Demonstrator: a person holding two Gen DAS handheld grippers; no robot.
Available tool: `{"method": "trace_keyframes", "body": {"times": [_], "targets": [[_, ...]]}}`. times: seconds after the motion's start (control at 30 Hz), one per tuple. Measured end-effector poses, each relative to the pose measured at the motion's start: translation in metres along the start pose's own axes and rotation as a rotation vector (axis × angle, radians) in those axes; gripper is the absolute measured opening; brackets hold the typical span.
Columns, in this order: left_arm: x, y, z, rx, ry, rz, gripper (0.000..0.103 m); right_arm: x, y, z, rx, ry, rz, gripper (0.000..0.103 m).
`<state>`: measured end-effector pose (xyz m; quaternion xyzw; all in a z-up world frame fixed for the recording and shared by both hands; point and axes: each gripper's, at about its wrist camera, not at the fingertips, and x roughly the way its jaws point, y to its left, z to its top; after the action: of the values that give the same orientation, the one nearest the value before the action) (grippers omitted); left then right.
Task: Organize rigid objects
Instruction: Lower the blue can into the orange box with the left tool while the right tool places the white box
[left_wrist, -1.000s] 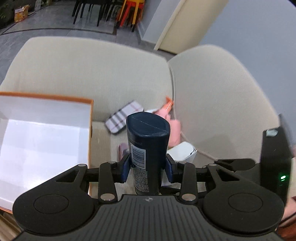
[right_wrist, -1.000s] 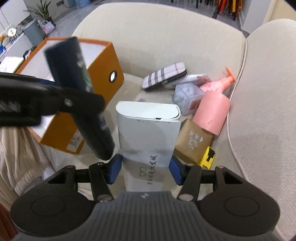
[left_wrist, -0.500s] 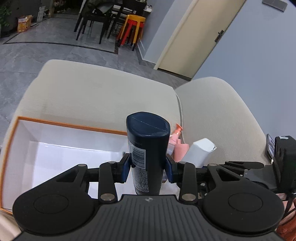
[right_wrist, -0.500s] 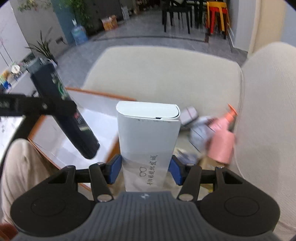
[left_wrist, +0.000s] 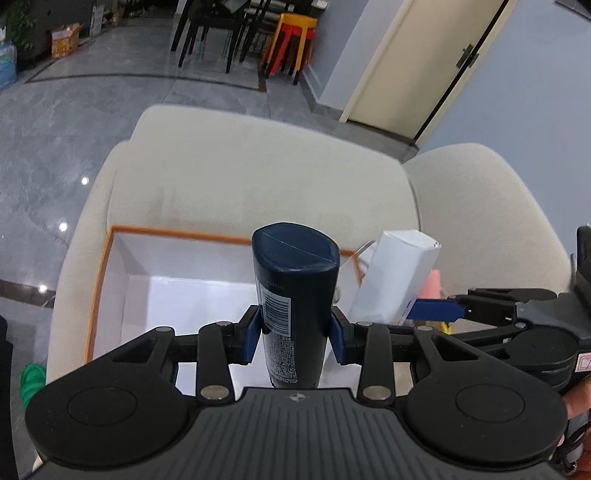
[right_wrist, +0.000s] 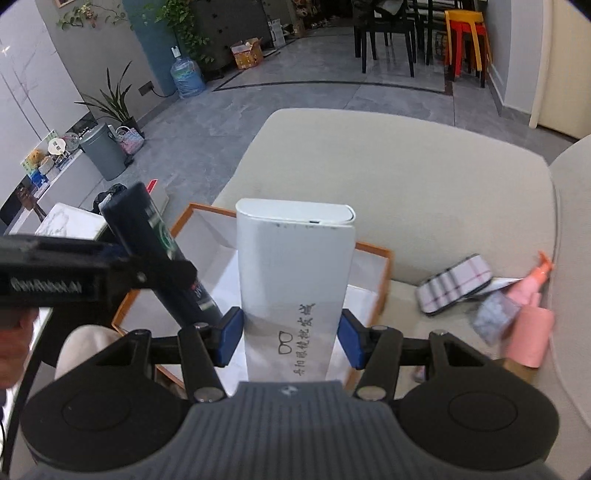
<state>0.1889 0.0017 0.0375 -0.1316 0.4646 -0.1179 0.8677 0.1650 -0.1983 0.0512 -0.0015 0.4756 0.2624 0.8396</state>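
The dark blue bottle (left_wrist: 295, 291) stands upright between the blue pads of the left gripper (left_wrist: 295, 332), which pinches it at the barcode label. It hangs above the open orange-edged box (left_wrist: 107, 258), whose white inside is in view under it. The white glasses case (right_wrist: 295, 291), with a small drawing of spectacles and printed characters, is clamped by the right gripper (right_wrist: 290, 334), also over the box and just beside the bottle. The box sits on the seat of a beige sofa (right_wrist: 424, 192). To the right on the seat lie a plaid case (right_wrist: 452, 284), a pink spray bottle (right_wrist: 530, 317) and a small blurred packet (right_wrist: 493, 317), all close together near the armrest.
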Motion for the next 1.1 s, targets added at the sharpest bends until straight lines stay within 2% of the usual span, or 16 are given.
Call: {"method": "trace_keyframes", "body": {"times": [0.4, 0.7, 0.93, 1.1], "targets": [[0.062, 0.050, -0.010, -0.054, 0.144, 0.028, 0.043, 0.080, 0.027, -0.009, 0.039, 0.155, -0.118, 0.055], [0.098, 0.082, -0.015, -0.088, 0.237, 0.010, 0.043, 0.122, 0.039, -0.005, 0.040, 0.229, -0.184, 0.055], [0.128, 0.097, -0.009, -0.138, 0.268, -0.014, 0.042, 0.152, 0.035, -0.002, 0.081, 0.273, -0.253, 0.055], [0.142, 0.096, -0.006, -0.159, 0.276, -0.047, 0.040, 0.159, 0.024, 0.000, 0.123, 0.279, -0.333, 0.055]]}}
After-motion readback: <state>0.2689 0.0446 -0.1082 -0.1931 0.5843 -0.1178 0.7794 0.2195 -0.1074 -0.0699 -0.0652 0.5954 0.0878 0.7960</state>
